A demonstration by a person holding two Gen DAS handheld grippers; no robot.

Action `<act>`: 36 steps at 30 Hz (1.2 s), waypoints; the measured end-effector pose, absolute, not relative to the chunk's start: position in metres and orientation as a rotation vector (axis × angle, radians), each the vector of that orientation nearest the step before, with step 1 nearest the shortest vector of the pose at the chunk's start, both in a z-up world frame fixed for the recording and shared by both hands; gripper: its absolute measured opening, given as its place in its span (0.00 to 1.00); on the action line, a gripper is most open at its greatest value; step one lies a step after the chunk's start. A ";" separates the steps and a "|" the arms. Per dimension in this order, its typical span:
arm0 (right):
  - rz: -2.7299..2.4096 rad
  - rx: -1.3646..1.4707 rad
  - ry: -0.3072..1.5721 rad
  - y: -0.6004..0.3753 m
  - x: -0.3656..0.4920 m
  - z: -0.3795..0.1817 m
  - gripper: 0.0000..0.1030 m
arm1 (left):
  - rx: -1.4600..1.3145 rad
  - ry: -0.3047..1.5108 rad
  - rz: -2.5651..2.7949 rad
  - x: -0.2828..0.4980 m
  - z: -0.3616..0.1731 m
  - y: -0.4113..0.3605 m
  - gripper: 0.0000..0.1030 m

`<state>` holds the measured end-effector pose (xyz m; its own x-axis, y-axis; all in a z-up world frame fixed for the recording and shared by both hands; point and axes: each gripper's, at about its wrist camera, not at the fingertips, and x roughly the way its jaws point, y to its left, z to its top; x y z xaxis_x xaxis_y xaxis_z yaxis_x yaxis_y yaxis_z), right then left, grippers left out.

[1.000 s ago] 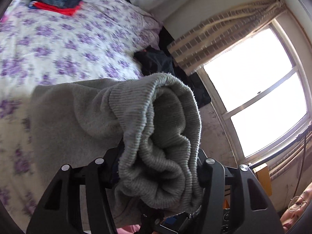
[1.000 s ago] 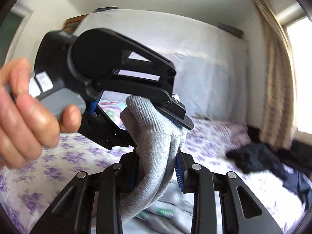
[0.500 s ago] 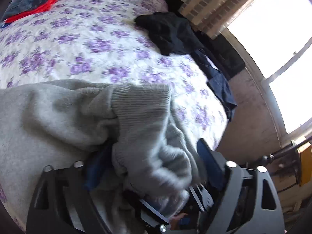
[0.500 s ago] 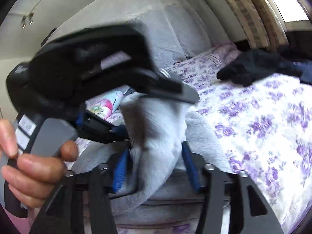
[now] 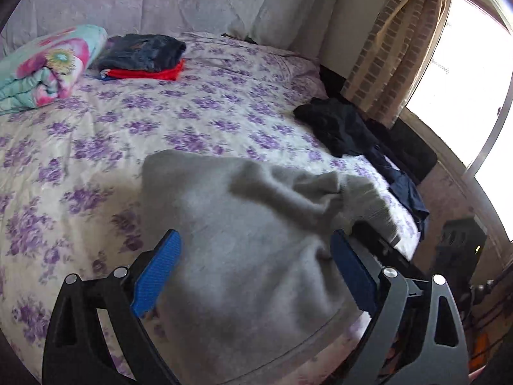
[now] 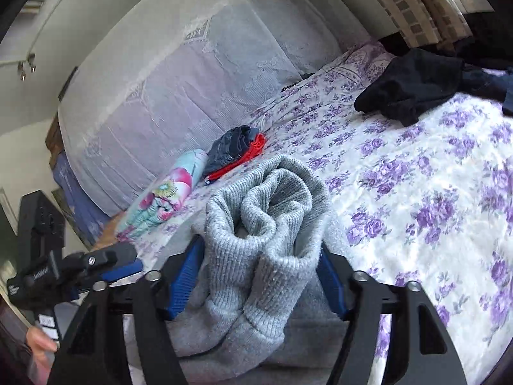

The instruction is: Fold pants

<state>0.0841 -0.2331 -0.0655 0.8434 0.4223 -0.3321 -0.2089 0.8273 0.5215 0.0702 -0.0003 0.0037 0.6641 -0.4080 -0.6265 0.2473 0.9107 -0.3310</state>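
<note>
The grey sweatpants (image 5: 243, 243) lie spread on the floral bed (image 5: 198, 112), their ribbed cuffs bunched at the right. My left gripper (image 5: 256, 263) is open and empty just above the grey cloth, blue pads wide apart. In the right wrist view the ribbed cuffs (image 6: 266, 224) stand bunched between my right gripper's (image 6: 259, 272) blue pads, which press on both sides. The left gripper (image 6: 80, 272) shows at the lower left of that view, beside the cloth.
A folded stack of dark and red clothes (image 5: 144, 57) and a rolled floral blanket (image 5: 45, 64) sit near the headboard. A dark heap of clothes (image 5: 340, 125) lies at the bed's right edge, by the curtain and window.
My left gripper has opened and let go of the cuffs, and the pants have dropped onto the bed. My right gripper has come down with the cuffs, pads wider apart.
</note>
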 end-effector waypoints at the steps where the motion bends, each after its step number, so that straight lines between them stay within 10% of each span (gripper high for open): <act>1: 0.355 0.461 0.450 -0.228 0.084 -0.060 0.38 | -0.193 0.753 -0.349 0.063 -0.002 -0.001 0.89; 12: 0.445 0.758 0.505 -0.277 0.077 -0.112 0.41 | -0.064 0.743 -0.346 0.037 -0.040 -0.031 0.89; 19: 0.391 0.581 0.420 -0.286 0.049 -0.049 0.51 | -0.150 0.665 -0.399 0.021 -0.016 -0.013 0.89; 29: 0.496 0.438 0.625 -0.261 0.141 -0.043 0.09 | -0.072 0.695 -0.629 0.013 -0.032 -0.083 0.90; 36: 0.472 0.428 0.613 -0.268 0.136 -0.049 0.14 | 0.026 0.675 -0.603 0.009 -0.039 -0.101 0.95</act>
<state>0.1362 -0.2682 -0.0494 0.7200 0.5357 -0.4413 -0.2900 0.8099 0.5099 0.0089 -0.1006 -0.0391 0.6178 -0.5158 -0.5935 0.5320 0.8300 -0.1675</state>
